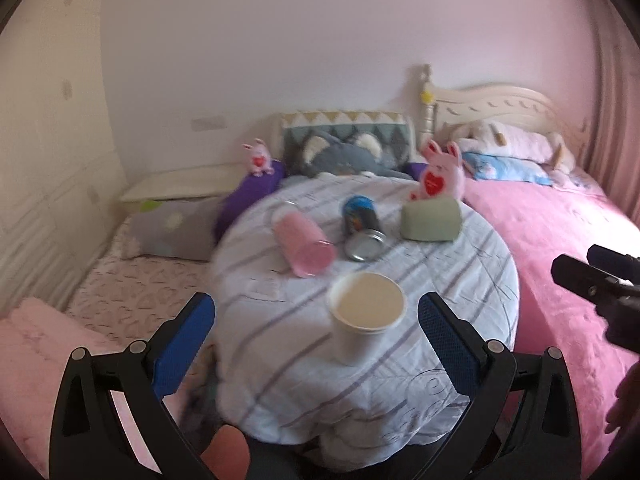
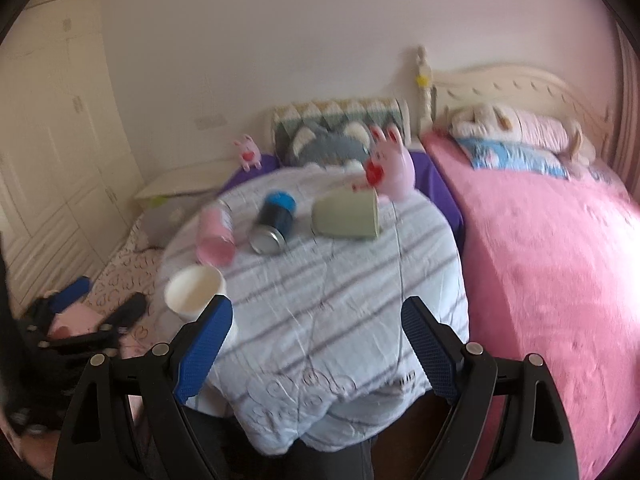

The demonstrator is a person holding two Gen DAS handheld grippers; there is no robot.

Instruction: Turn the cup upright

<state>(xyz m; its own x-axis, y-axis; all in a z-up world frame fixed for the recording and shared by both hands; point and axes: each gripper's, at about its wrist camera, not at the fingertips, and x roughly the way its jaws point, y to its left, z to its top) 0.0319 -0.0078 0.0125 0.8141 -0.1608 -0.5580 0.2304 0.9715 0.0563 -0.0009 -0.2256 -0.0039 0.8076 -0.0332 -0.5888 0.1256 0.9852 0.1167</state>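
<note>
Although both views are slightly blurred, I can make out a small round table [image 1: 460, 280] draped in a pale striped cloth, standing in a bedroom beside a pink bed [image 1: 560, 224].

A white paper cup [image 1: 366, 322] stands upright near the table's front edge, mouth open to the ceiling. Behind it, toward the middle, three more vessels lie on their sides: a pink cup [image 1: 304, 242] on the left, a dark can with a blue end [image 1: 362, 226] in the centre, and a green cup [image 1: 430, 220] near the back right edge, just in front of a pink rabbit toy [image 1: 440, 172].

My left gripper [image 1: 316, 320] hovers at the front edge, its fingers spread wide and empty, with the white paper cup sitting between them but not touched. My right gripper [image 2: 316, 320] is also wide open and holding nothing, aimed at the bare cloth in the front half of the table, with the green cup [image 2: 346, 216] well beyond it.

I judge that one cup is already righted and that I am between grasps, choosing the next one. The green cup is nearest the right gripper's line. The next move calls for advancing over the cloth, lining the fingers across the cup's side wall, closing gently, then rotating it onto its base without nudging the can or the rabbit toy.
</note>
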